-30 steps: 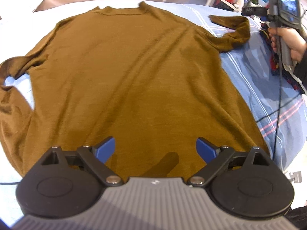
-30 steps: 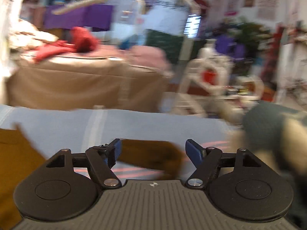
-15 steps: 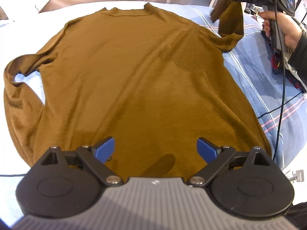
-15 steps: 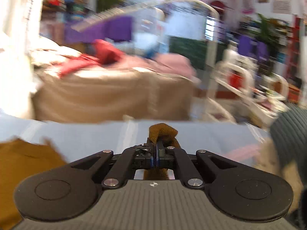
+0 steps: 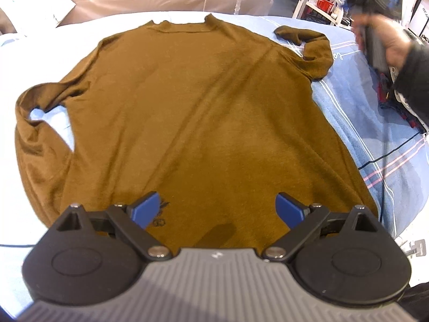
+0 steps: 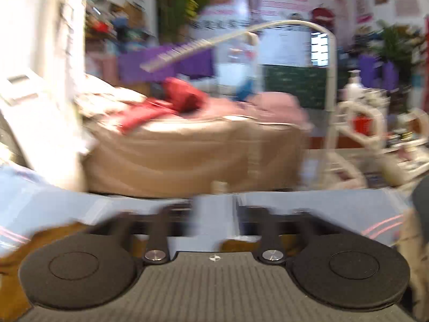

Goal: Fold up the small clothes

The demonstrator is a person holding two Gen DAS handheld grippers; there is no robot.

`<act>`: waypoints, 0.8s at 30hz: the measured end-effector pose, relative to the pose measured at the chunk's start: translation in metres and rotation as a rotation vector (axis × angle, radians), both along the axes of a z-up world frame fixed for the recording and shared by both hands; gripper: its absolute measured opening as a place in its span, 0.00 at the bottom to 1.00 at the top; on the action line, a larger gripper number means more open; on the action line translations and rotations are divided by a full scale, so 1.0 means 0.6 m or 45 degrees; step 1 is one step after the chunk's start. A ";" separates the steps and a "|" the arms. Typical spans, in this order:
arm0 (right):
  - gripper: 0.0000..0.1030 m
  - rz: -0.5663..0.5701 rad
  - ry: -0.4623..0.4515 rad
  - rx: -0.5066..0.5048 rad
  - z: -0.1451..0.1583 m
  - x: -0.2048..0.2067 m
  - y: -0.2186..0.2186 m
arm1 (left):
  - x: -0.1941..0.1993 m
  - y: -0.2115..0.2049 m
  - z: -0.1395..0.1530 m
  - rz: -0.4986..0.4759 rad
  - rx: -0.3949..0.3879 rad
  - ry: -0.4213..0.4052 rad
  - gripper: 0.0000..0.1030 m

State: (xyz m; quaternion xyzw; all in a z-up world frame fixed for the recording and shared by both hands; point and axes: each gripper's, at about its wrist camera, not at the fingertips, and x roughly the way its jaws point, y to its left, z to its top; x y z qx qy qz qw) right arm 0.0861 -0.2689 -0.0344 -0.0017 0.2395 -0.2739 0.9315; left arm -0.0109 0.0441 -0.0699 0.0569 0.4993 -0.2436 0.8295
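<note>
A pale blue bedsheet (image 5: pixel 348 123) with thin pink and dark stripes covers the whole work surface, and a brown long-sleeved sweater (image 5: pixel 193 112) lies flat on it, taking up most of what lies ahead of the left gripper (image 5: pixel 218 209). Its long axis runs straight away from that claw: the hem sits just under the blue fingertips (image 5: pixel 146 209), the neckline at the far end. The left gripper hangs over the middle of the hem with its jaws spread wide and nothing between them.

The fabric is a plain, matte knit, mostly smooth with a few shallow diagonal creases. Its left sleeve (image 5: pixel 34 134) curls back down along the body, leaving a small gap of sheet; the right sleeve (image 5: pixel 313 51) is bent into a loop up and to the right, cuff pointing inward.

That right sleeve is much nearer the right gripper (image 6: pixel 214 214), held above it. In its own blurred view its jaws look parted and empty, with only sheet visible between them. I'd guess the sleeves get laid in first.
</note>
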 end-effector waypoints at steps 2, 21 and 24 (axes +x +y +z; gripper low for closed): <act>1.00 -0.139 0.109 -0.084 -0.039 0.010 -0.042 | -0.002 0.009 -0.003 0.025 0.006 0.012 0.92; 0.06 0.295 -0.217 0.244 0.087 -0.065 0.037 | 0.032 0.040 -0.002 0.138 0.021 0.010 0.93; 0.25 0.765 -0.092 0.442 0.069 -0.037 0.130 | 0.045 0.079 0.010 0.294 -0.009 -0.006 0.93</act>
